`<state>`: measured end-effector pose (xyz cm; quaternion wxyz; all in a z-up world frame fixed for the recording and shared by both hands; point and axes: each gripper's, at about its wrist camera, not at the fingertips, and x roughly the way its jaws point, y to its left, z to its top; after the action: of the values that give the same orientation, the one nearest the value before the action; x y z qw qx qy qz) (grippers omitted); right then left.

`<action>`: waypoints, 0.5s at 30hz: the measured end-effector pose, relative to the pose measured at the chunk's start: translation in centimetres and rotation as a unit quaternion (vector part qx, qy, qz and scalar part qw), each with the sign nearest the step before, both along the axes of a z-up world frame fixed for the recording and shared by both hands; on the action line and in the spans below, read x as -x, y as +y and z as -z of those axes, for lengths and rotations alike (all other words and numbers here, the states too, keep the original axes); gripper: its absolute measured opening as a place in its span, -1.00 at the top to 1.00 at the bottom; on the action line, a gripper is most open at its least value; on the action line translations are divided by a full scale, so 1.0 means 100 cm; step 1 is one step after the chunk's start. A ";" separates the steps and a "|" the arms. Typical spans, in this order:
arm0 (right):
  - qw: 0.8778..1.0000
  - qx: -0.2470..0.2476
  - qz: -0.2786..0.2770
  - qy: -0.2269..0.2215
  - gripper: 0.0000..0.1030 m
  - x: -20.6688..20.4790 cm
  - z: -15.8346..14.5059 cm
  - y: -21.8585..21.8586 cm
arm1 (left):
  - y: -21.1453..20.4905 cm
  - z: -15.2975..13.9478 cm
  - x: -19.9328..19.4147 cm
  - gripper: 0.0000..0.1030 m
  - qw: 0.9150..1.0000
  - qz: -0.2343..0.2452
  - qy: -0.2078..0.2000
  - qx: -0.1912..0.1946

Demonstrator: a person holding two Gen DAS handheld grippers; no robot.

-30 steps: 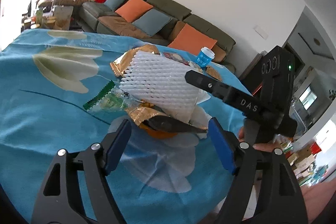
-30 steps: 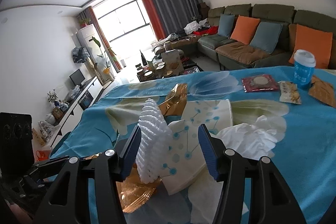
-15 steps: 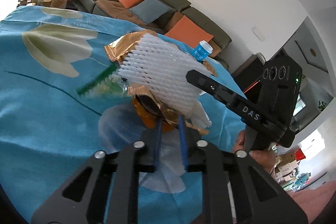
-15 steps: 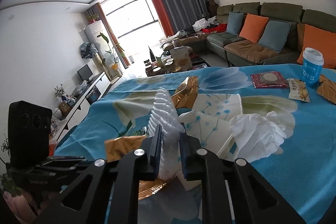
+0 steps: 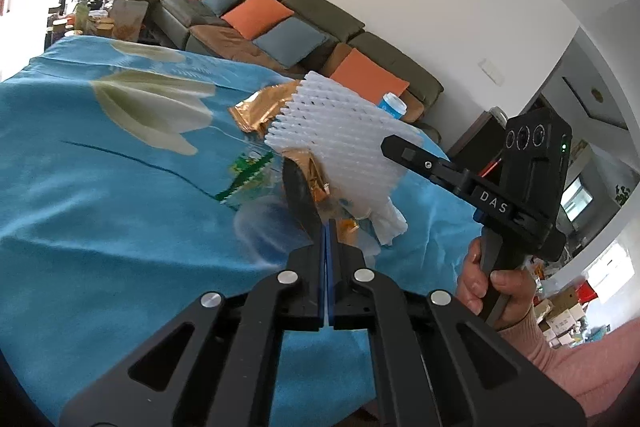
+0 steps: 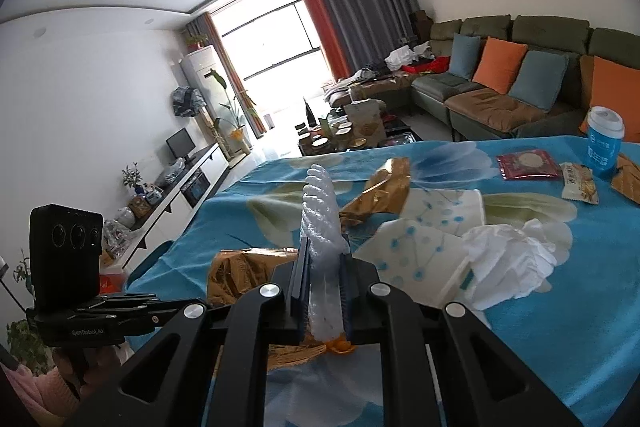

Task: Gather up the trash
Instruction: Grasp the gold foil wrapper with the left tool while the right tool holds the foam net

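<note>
Left wrist view first: the left gripper (image 5: pixel 326 227) is seen with its blue-padded jaws pressed together on the dark edge of a crumpled gold foil wrapper (image 5: pixel 310 167), which is held lifted just above the blue floral tablecloth (image 5: pixel 100 207). Beside it, the white foam mesh fruit sleeve (image 5: pixel 340 135) is pinched at its lower edge by the right gripper (image 6: pixel 325 291), jaws closed tight on the squashed foam, so that the sleeve stands upright on edge. Two pieces are being taken at once, one per tool, probably so the pile can be cleared in a single trip. Thin edges seem to have been chosen because both items are flat and springy; a bite across the middle would likely slip. On the cloth near the right gripper, a crumpled white tissue (image 6: pixel 516 259) and a white paper sheet with blue dots (image 6: pixel 420 255) are left lying, touching each other, and a second gold foil wrapper (image 6: pixel 384 187) sits beyond the sleeve. Further back, well apart, a blue paper cup with a white lid (image 6: pixel 604 143) and a red snack packet (image 6: pixel 528 167) are waiting. No bin is visible in either view.
</note>
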<state>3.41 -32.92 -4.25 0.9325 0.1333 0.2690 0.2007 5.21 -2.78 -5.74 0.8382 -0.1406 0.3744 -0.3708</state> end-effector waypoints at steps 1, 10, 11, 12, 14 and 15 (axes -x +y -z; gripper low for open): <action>1.000 -0.001 -0.002 -0.001 0.77 0.000 -0.001 0.001 | 0.003 0.000 0.002 0.99 1.000 -0.001 -0.002 0.000; 1.000 -0.006 -0.029 -0.001 0.77 0.003 -0.002 0.021 | 0.038 -0.001 0.014 0.99 0.999 -0.032 -0.015 -0.011; 0.999 -0.007 -0.032 -0.001 0.77 0.002 -0.003 0.022 | 0.042 0.000 0.016 0.99 0.999 -0.036 -0.016 -0.013; 0.999 -0.007 -0.035 -0.001 0.77 0.002 -0.003 0.025 | 0.046 0.000 0.017 0.99 0.999 -0.039 -0.016 -0.014; 0.999 -0.004 -0.041 -0.002 0.77 0.002 -0.004 0.032 | 0.056 0.003 0.018 0.99 0.998 -0.051 -0.013 -0.020; 0.999 -0.004 -0.045 -0.001 0.77 0.001 -0.004 0.034 | 0.059 0.005 0.018 0.98 0.998 -0.054 -0.010 -0.021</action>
<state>3.26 -29.51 -3.88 0.9224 0.1241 0.2727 0.2436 3.40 3.15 -6.25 0.8637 -0.1390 0.3653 -0.3183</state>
